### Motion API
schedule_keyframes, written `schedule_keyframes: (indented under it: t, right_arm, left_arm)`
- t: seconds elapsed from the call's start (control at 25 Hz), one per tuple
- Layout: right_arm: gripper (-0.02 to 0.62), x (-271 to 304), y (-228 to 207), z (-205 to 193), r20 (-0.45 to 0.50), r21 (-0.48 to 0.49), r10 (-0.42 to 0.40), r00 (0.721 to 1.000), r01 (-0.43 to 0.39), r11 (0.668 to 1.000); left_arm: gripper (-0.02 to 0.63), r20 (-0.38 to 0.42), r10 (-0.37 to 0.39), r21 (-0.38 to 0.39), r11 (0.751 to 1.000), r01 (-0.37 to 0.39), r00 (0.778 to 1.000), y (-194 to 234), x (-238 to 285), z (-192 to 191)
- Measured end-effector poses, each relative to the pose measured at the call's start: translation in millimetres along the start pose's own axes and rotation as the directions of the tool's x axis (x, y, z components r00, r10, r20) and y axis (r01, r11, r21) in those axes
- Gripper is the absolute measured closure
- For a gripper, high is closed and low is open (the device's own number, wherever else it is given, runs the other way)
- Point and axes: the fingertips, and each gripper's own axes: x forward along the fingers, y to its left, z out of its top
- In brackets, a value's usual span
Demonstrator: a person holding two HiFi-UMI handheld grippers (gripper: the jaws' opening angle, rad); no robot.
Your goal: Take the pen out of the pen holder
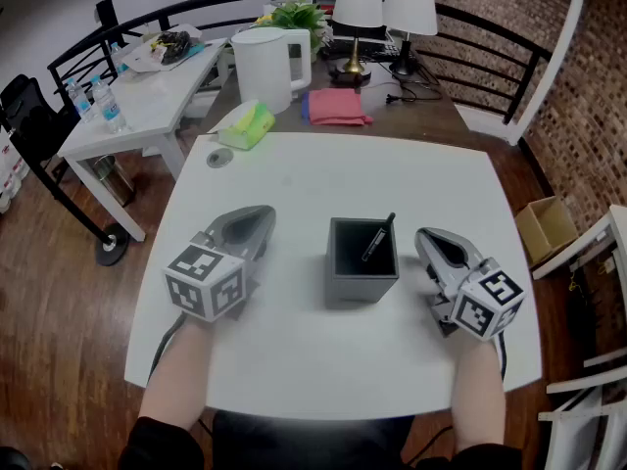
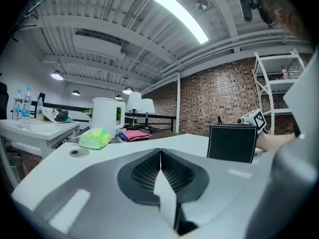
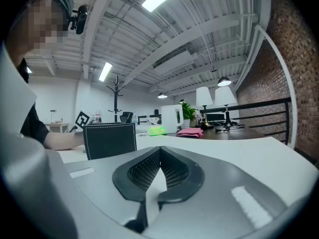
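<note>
A dark square pen holder (image 1: 361,259) stands in the middle of the white table (image 1: 333,174), with a black pen (image 1: 378,238) leaning in its right side. My left gripper (image 1: 257,219) rests on the table to the holder's left, jaws shut with nothing between them. On the holder's right, my right gripper (image 1: 427,240) also lies shut and empty. The left gripper view shows the pen holder (image 2: 232,142) ahead to the right, the pen's tip (image 2: 220,120) poking above it. In the right gripper view the pen holder (image 3: 110,139) stands to the left.
Behind the table stand a white kettle (image 1: 266,67), a green tissue pack (image 1: 247,125), a pink cloth (image 1: 336,106) and two lamps (image 1: 359,23). A round grommet (image 1: 219,159) sits at the table's far left. A side table with bottles (image 1: 98,101) is at the left.
</note>
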Motion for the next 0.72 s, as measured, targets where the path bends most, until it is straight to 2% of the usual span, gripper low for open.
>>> schedule_keyframes:
  t: [0.16, 0.36, 0.52, 0.72]
  right_arm:
    - [0.579, 0.8, 9.9, 10.0, 0.087, 0.066, 0.029, 0.996, -0.035, 0.997]
    - [0.551, -8.1, 26.5, 52.1, 0.216, 0.122, 0.111, 0.97, -0.139, 0.983]
    - [0.487, 3.8, 49.4, 64.9, 0.209, 0.151, 0.211, 0.955, -0.245, 0.958]
    - [0.463, 24.0, 65.1, 62.1, 0.163, 0.14, 0.249, 0.955, -0.272, 0.952]
  left_arm:
    - [0.603, -0.022, 0.012, 0.01, 1.0, -0.012, 1.0, 4.8, -9.2, -3.1]
    - [0.603, -0.023, 0.002, 0.02, 1.0, -0.001, 1.0, 4.6, -9.9, -1.3]
    - [0.603, -0.022, -0.003, 0.016, 1.0, 0.003, 1.0, 3.9, -9.7, -0.7]
    - [0.603, -0.023, -0.015, 0.018, 1.0, 0.016, 1.0, 2.3, -8.8, -1.4]
